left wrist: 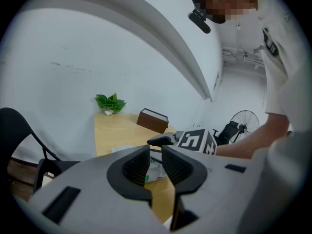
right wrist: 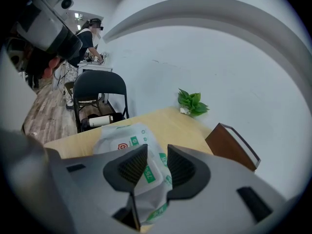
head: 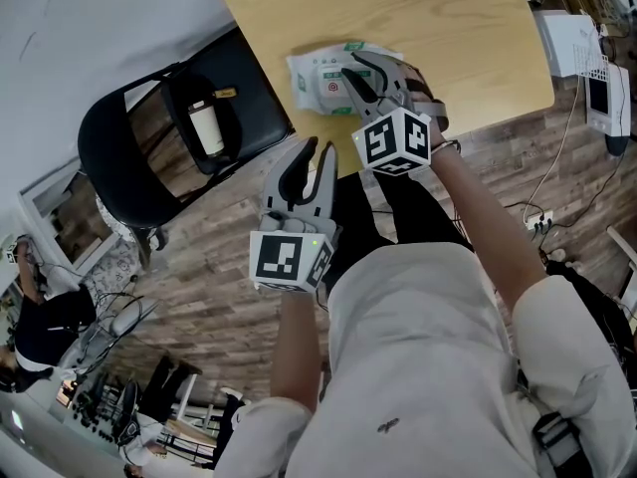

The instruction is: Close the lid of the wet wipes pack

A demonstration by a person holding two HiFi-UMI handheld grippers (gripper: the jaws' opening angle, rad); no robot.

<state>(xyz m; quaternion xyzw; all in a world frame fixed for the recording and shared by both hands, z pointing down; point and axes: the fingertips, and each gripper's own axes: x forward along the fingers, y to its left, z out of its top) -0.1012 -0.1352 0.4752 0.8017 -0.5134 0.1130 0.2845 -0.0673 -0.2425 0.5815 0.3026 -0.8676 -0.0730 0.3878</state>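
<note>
Wall [right wrist: 219, 57]: plain white.
Floor [head: 199, 297]: grey-brown wood planks.
Bench [head: 478, 48]: pale wood, against the wall.
Chair [head: 129, 157]: black, beside the bench.
Plant [right wrist: 192, 103]: small, green, at the wall.

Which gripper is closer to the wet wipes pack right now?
Right. The right gripper is over the wet wipes pack on the table, jaws apart; the left gripper hangs short of the table edge.

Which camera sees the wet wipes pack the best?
The right gripper view: the wet wipes pack fills the middle, close up, with its green print showing. The head view shows it small on the table, partly under the right tool. The left gripper view catches only a sliver.
</note>
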